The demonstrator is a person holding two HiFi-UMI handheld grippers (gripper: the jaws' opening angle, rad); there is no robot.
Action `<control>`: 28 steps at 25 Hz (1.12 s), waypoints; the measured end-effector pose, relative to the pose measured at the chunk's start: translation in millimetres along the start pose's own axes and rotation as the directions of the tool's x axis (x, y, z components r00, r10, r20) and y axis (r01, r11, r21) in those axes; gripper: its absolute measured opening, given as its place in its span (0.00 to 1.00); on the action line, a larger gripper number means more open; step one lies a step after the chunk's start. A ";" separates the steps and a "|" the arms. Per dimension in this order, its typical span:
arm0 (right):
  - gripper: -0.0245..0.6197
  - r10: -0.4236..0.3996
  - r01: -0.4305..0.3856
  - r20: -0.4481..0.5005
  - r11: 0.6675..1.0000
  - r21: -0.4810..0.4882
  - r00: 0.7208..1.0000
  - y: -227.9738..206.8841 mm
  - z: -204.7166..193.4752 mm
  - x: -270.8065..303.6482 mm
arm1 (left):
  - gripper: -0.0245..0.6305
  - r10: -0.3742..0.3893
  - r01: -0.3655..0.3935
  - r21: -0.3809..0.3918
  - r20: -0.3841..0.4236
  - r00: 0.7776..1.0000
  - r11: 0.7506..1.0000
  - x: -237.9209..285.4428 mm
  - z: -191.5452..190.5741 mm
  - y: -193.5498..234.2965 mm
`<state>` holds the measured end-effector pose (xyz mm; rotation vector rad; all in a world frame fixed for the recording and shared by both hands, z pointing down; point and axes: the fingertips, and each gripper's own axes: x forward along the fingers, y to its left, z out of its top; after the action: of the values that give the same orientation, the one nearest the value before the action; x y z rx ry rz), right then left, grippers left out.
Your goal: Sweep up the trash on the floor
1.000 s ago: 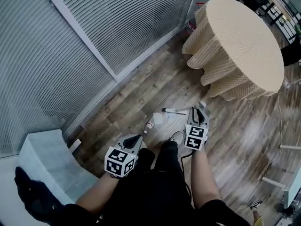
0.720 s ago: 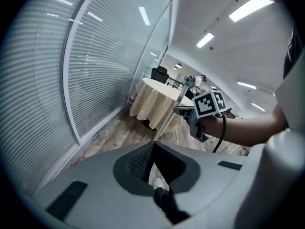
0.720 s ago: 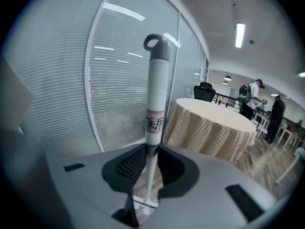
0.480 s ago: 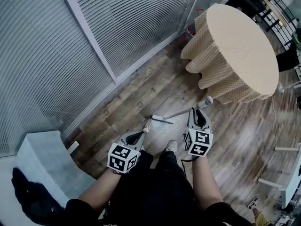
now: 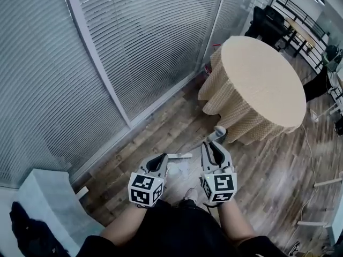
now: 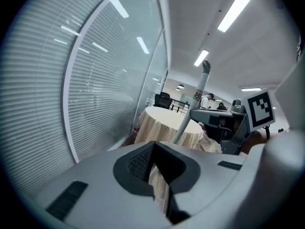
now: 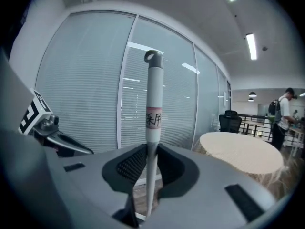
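My right gripper point(image 5: 212, 148) is clamped on the broom handle point(image 7: 153, 104), upright through the jaws, brush end unseen below. My left gripper point(image 5: 158, 163) is nearly closed, seemingly empty. Trash point(image 5: 180, 168) lies on the floor between both.

Upper right, beige checked cloth on the table point(image 5: 262, 82). Grey-brown wood-grain floor point(image 5: 155, 127). Pale grey slatted blinds point(image 5: 144, 36). White handle point(image 7: 153, 89), pink label. Black-and-white marker squares on left gripper point(image 5: 162, 157) and right gripper point(image 5: 213, 144).
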<state>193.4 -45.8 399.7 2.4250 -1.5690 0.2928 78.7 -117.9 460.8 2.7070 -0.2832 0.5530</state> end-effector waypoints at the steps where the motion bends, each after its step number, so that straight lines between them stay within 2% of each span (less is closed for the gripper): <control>1: 0.16 0.009 -0.009 0.016 1.000 -0.007 1.000 0.2 9.8 -2.2 | 0.03 0.004 -0.004 0.021 0.025 1.000 1.000 0.4 15.2 -4.7; 5: 0.16 0.026 -0.025 0.064 1.000 -0.014 0.998 -7.2 41.1 -13.1 | 0.03 0.018 -0.028 0.098 0.104 0.994 0.995 -0.5 65.3 -24.2; 13: 0.16 0.013 -0.015 0.121 1.000 0.016 0.993 -24.1 80.2 -38.1 | 0.03 0.006 -0.038 0.165 0.186 0.983 0.986 -16.0 123.3 -64.3; 17: 0.16 0.011 -0.014 0.131 1.000 0.020 0.991 -28.4 83.8 -40.8 | 0.03 -0.015 -0.017 0.168 0.188 0.982 0.986 -13.5 130.6 -74.3; 28: 0.16 0.006 -0.012 0.123 0.999 0.046 0.992 -36.6 76.2 -50.5 | 0.03 -0.068 0.040 0.175 0.160 0.985 0.984 -4.2 118.1 -91.5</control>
<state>209.5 -10.8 309.0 2.5156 -1.6416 0.1868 139.0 -79.4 329.6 2.9237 -0.2123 0.3522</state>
